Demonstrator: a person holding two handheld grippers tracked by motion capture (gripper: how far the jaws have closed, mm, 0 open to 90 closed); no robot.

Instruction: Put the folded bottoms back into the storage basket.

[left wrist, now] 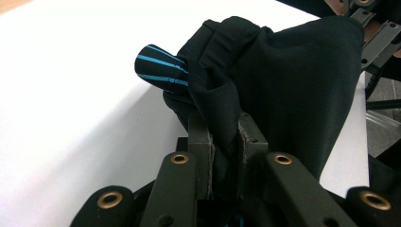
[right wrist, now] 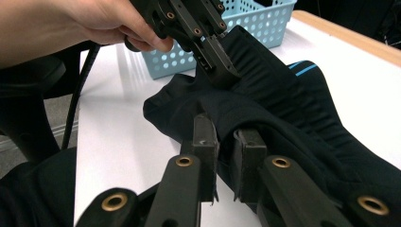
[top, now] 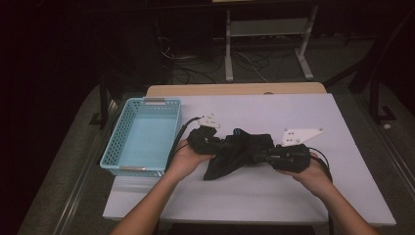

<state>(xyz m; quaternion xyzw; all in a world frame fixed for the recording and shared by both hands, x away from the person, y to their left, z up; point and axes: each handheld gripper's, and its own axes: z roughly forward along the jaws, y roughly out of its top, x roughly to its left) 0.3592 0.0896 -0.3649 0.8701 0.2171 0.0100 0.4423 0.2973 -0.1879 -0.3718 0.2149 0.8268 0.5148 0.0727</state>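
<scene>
Left gripper [left wrist: 223, 142] and right gripper [right wrist: 226, 142] are both clamping soft black garment [top: 240, 149], ribbed, blue-striped cuff, bunching between them over smooth white table [top: 274, 196]; perforated plastic basket [top: 115, 147] beside.

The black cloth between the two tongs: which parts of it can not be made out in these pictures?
- High view: black cloth blends with the dark tongs; its shape is unclear.
- Left gripper view: its far side is cut off by the top edge.
- Right gripper view: its blue stripes are mostly hidden by folds.
</scene>
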